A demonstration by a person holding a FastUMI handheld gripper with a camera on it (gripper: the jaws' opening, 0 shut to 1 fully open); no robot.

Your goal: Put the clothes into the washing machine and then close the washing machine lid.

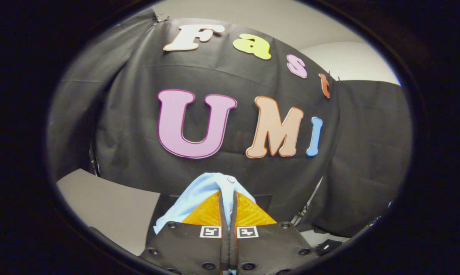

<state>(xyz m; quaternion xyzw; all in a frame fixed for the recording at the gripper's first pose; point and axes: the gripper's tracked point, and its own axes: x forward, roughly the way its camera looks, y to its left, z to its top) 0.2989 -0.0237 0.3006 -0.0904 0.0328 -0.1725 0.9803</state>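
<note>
Here the gripper (227, 198) is clamping w/ both fingers nearly together on one light blue garment (199, 194), cloth draping over the tips toward 9 o'clock, w/ a grey tabletop (107, 206) lying below at 8 o'clock.

Black cloth booth wall (230, 76) hangs creased straight ahead at 12 o'clock. A pale plain room wall (348, 61) rises behind it at 2 o'clock. A flat grey worktop (111, 210) lies at 8 o'clock.
</note>
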